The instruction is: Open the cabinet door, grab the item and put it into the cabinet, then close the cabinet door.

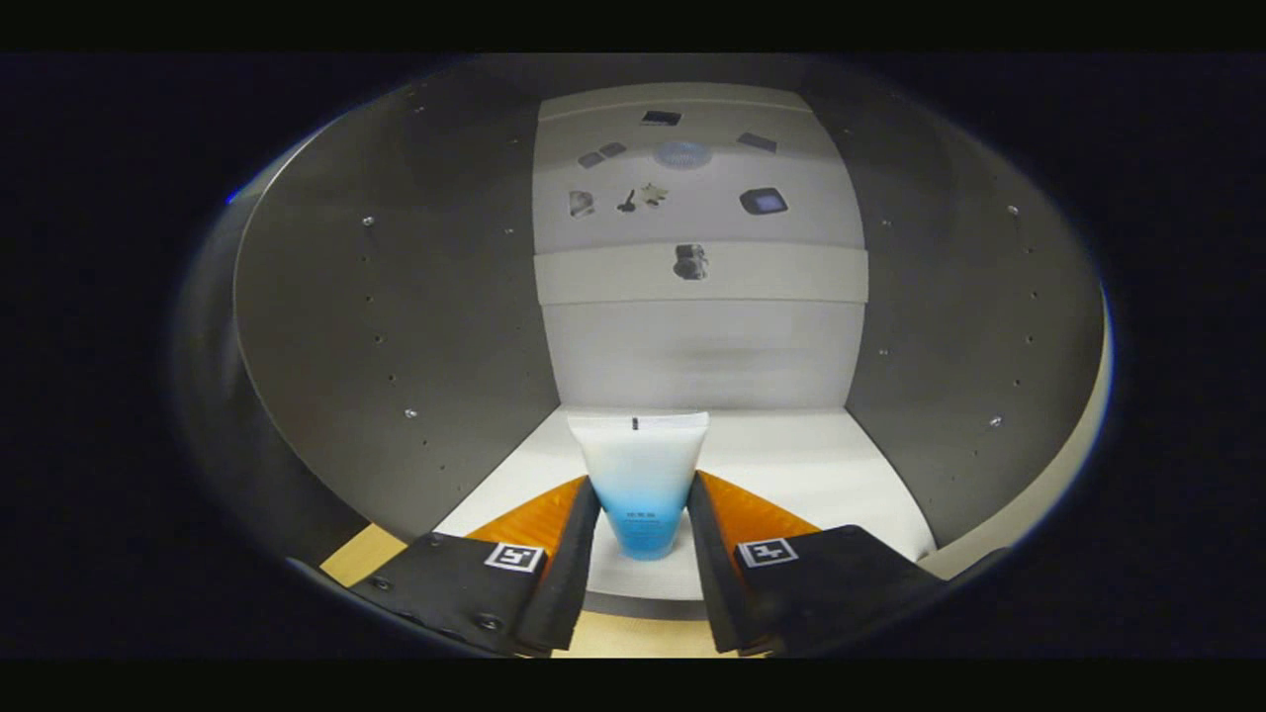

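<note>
Jaws clamp, apparently, the tube (641,485) between the gripper (641,494) fingers, at twelve o'clock inside the cabinet (396,326). Letting go abruptly could topple it, standing cap-down.

1. The small dark items (682,203) on the far wall of the cabinet (396,326) are too small to identify.
2. The sides of the tube (641,485) meet the fingers (572,554) of the tool (641,524); real pressing cannot be confirmed.
3. The print on the tube is too blurred to read.
</note>
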